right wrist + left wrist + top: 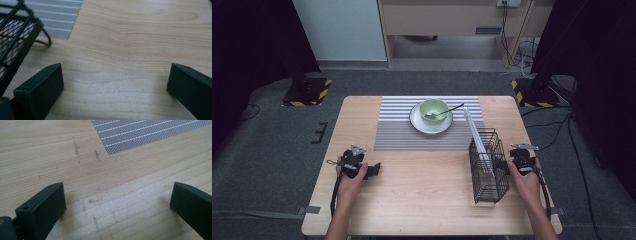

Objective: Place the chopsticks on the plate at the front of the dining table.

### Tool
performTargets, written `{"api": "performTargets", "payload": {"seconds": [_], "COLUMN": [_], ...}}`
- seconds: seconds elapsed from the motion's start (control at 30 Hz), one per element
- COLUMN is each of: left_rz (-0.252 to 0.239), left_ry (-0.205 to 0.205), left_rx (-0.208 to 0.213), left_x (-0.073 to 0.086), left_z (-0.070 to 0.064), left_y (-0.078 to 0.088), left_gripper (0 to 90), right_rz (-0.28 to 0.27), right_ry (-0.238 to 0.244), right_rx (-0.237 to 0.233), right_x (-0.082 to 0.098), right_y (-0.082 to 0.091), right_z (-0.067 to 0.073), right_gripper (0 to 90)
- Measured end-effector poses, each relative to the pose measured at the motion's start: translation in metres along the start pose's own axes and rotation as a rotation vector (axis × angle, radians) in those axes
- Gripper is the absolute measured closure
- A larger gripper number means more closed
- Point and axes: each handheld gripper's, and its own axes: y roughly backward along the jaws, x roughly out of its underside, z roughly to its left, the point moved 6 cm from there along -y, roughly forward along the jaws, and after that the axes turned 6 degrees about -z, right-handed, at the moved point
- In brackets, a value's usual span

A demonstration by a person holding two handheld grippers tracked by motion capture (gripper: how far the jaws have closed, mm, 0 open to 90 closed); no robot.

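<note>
On the left side of the wooden table (pixel 422 190), near the front, the left gripper (pixel 374 170) rests low over the bare boards in the person's left hand (pixel 349 182), its jaws spread wide with nothing between them; the left gripper view looks between those jaws at scuffed wood, with a corner of the striped mat (pixel 150 132) further ahead. Toward the middle and back of the table, the mat (pixel 402 127) lies flat, and on it stands a white plate (pixel 417 122) carrying a pale green bowl (pixel 433 107). A spoon (pixel 447 111) sits in the bowl with its handle sticking out to the right over the rim. Further right, a black wire basket (pixel 488 167) stands upright, its far end at the mat's front right corner, and a long white piece (pixel 476 137) leans in it, reaching back over the mat. Just beside the basket's right wall is the right gripper (pixel 506 165), held in the right hand (pixel 526 182); its jaws are also fully apart and hold nothing. The right gripper view shows the basket (pixel 15 32) at the left edge, close to the left jaw, whether touching I cannot tell.
</note>
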Motion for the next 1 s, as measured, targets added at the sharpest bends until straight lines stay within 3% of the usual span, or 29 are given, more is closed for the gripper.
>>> {"api": "performTargets", "payload": {"seconds": [0.13,0.37,0.57,0.6,0.7,0.93,1.0], "left_rz": [0.0,0.0,0.0,0.0,0.0,0.0,0.0], "left_ry": [-0.001,-0.001,-0.001,-0.001,-0.001,-0.002,-0.002], "left_rx": [0.0,0.0,0.0,0.0,0.0,0.0,-0.001], "left_x": [0.0,0.0,0.0,0.0,0.0,0.0,0.0], "left_z": [0.0,0.0,0.0,0.0,0.0,0.0,0.0], "left_y": [0.0,0.0,0.0,0.0,0.0,0.0,0.0], "left_gripper": [0.0,0.0,0.0,0.0,0.0,0.0,0.0], "right_rz": [0.022,0.007,-0.005,-0.023,-0.042,-0.102,-0.117], "right_ry": [0.056,0.087,0.108,0.113,0.118,0.148,0.169], "right_rx": [-0.07,-0.135,-0.183,-0.2,-0.199,-0.262,-0.312], "right_x": [-0.002,-0.015,-0.035,-0.046,-0.06,-0.091,-0.104], "right_y": [0.004,0.026,0.05,0.06,0.073,0.098,0.107], "right_z": [-0.003,-0.011,-0.017,-0.018,-0.018,-0.005,0.009], "right_gripper": [5.0,9.8,15.3,18.3,23.9,31.6,36.3]}}
